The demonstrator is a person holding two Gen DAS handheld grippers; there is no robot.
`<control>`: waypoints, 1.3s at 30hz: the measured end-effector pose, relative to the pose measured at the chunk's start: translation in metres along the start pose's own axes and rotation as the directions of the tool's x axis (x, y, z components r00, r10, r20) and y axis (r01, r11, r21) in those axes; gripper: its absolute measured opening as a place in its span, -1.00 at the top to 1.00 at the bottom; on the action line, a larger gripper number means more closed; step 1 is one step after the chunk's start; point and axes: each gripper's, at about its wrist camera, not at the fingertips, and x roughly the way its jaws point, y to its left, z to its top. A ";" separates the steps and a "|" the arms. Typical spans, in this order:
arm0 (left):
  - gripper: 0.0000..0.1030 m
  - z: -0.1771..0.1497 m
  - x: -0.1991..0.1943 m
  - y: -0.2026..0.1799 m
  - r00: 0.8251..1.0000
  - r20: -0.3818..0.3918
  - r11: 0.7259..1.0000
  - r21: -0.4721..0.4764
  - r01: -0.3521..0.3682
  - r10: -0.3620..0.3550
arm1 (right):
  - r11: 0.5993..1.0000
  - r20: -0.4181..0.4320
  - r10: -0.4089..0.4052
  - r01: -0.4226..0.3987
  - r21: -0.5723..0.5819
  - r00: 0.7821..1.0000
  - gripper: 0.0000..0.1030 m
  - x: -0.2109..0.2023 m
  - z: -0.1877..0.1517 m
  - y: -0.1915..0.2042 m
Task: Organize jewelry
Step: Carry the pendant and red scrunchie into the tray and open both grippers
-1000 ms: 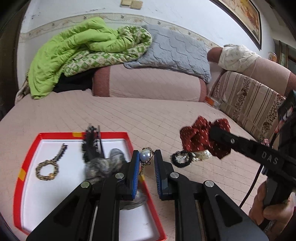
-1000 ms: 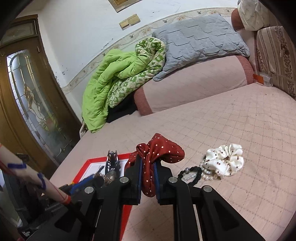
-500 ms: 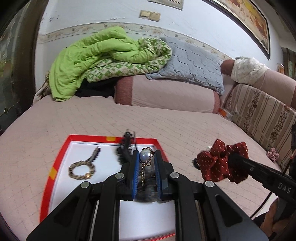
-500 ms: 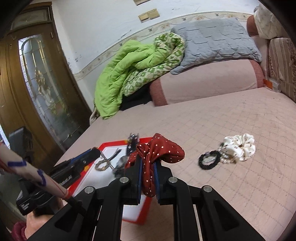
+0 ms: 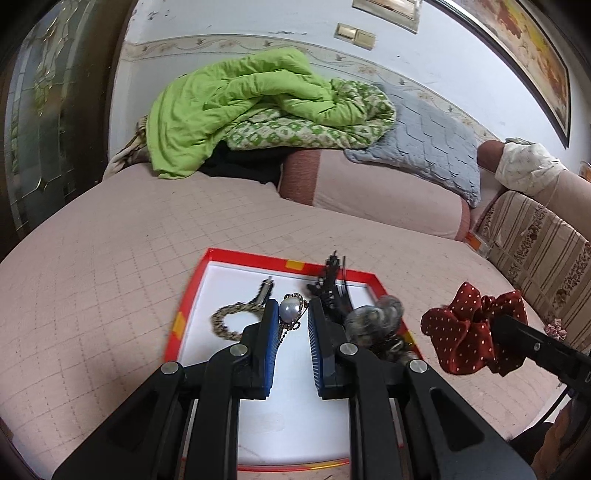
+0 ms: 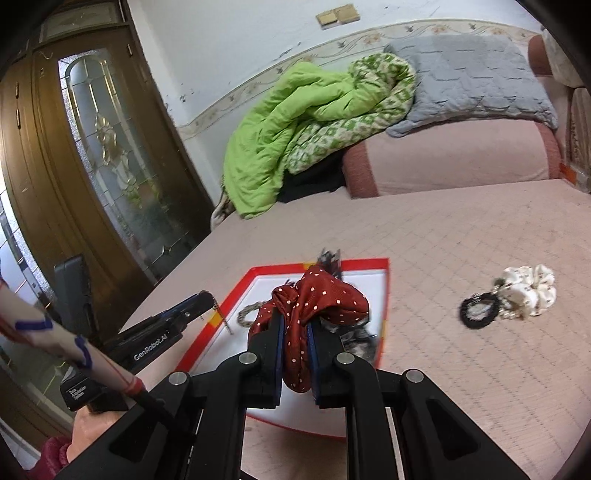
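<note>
Green quilt [image 5: 236,107] and grey pillow [image 5: 432,144] lie on what looks like a bed [image 5: 110,258].

Soft, even daylight fills both views, bright without harsh contrast. The white wall [image 5: 258,22] reads pale and slightly bluish, and the white floor of the red tray [image 5: 295,398] is close to overexposed. Shadows are faint and diffuse, only a weak darkening under the green quilt [image 5: 236,99]. The glass door panel [image 6: 122,177] at far left glows with backlight. Fisheye distortion bends the wall border into an arc, and black vignetting cuts the corners. Motion blur smears the tray's edge and the black hair tie [image 6: 478,312]; the near tongs stay sharp.
</note>
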 end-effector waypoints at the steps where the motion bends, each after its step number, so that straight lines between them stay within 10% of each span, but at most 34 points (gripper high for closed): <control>1: 0.70 -0.001 0.000 0.003 1.000 -0.003 1.000 -0.002 -0.004 0.004 | 1.000 -0.006 0.006 -0.006 -0.001 1.000 0.75 0.002 -0.002 0.002; 39: 0.70 -0.017 0.054 0.043 0.981 -0.194 0.994 -0.093 -0.050 0.031 | 0.999 -0.233 -0.032 0.037 0.018 0.972 0.70 0.180 0.025 0.019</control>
